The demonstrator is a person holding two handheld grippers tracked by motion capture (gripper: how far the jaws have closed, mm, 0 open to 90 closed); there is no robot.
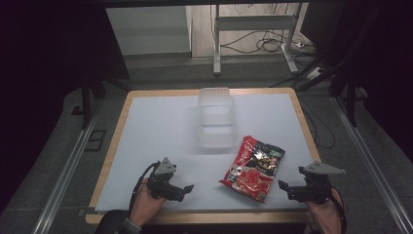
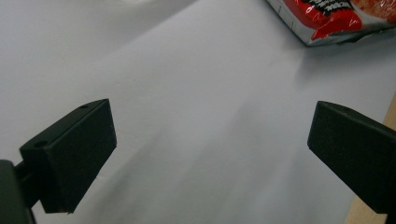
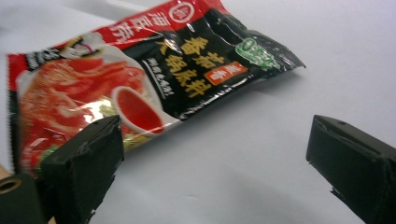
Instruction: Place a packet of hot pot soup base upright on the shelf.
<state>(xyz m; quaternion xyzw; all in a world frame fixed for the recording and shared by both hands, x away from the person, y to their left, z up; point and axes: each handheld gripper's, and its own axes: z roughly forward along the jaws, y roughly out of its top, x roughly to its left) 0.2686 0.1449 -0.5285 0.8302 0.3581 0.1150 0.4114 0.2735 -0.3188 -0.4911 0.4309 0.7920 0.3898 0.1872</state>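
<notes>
A red and black food packet [image 1: 254, 167] lies flat on the pale table sheet, right of centre and near the front. A clear plastic container [image 1: 216, 117] stands behind it toward the middle of the table. My left gripper [image 1: 184, 191] is open near the front left, jaws pointing right toward the packet, whose corner [image 2: 327, 16] lies well beyond the jaws. My right gripper [image 1: 283, 187] is open at the front right, pointing left. The packet [image 3: 135, 79] lies just ahead of its jaws, nothing between them.
The table sheet [image 1: 160, 126] sits on a wooden board with its edge [image 1: 112, 141] showing around it. A metal stand [image 1: 253, 34] and cables lie on the floor beyond the table. Dark curtains flank both sides.
</notes>
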